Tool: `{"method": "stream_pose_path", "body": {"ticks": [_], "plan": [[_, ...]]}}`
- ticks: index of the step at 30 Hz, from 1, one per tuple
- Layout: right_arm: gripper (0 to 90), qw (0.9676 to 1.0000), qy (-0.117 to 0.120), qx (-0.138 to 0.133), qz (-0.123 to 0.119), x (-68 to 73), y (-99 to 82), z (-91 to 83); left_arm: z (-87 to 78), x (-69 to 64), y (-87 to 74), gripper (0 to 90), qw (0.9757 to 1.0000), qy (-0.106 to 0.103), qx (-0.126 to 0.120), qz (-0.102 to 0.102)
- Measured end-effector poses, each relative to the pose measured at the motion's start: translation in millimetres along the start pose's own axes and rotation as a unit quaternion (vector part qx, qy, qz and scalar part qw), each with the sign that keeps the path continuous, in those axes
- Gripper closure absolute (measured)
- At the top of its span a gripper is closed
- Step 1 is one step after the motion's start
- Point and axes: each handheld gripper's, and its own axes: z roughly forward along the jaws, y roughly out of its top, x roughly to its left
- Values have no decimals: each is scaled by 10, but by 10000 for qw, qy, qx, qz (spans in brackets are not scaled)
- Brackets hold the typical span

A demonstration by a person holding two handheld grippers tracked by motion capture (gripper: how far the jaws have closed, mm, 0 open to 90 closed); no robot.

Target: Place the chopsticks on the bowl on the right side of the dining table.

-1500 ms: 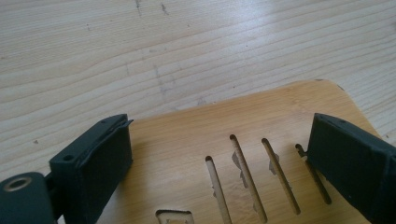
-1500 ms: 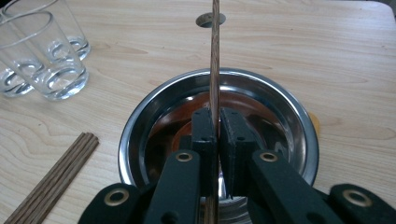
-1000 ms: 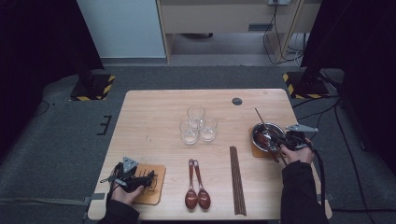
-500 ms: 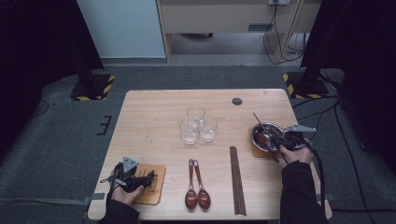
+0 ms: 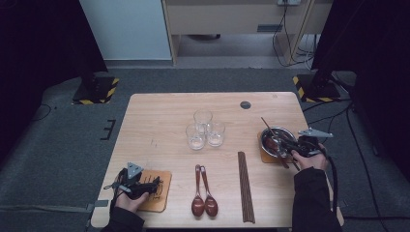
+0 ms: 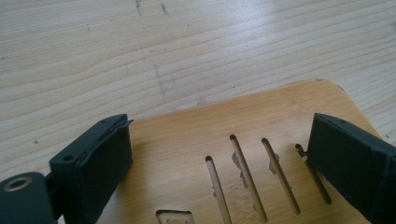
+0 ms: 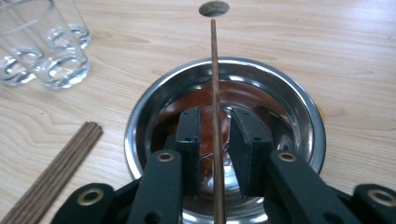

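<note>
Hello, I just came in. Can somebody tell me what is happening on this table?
A person works at a wooden table with a gripper in each hand. The right gripper is over a metal bowl; its jaws have just been opening, and a chopstick stands between them, resting in the bowl, no longer pressed. The left gripper rests open over a slotted wooden board. Three glasses, two spoons and more chopsticks lie between.

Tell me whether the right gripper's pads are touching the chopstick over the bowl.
Apart. In the right gripper view, the chopstick runs between the right gripper pads with gaps either side; its jaws have just been opening.
</note>
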Motion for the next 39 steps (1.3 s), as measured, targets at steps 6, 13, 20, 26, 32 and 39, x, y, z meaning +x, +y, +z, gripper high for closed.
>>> {"method": "stream_pose_path", "body": {"ticks": [6, 13, 20, 26, 32, 39], "plan": [[655, 9998, 27, -172, 55, 37, -11, -134, 0, 0, 0, 56, 10000, 0, 0, -1], [590, 9992, -29, -371, 123, 45, -18, -245, 0, -1, -1, 56, 10000, 2, -2, -7], [553, 9984, 6, -548, 122, 101, -18, -377, 0, -1, -1, 56, 10000, 3, -3, -7], [523, 9975, 58, -691, 135, 157, -13, -503, 0, -1, -1, 56, 10000, 3, -4, -7], [491, 9971, 83, -749, 59, 231, -9, -551, 0, -1, -1, 56, 10000, 3, -4, -7], [463, 9963, 220, -829, -63, 386, 44, -594, 0, -1, -1, 56, 10000, 2, -4, -8]]}}
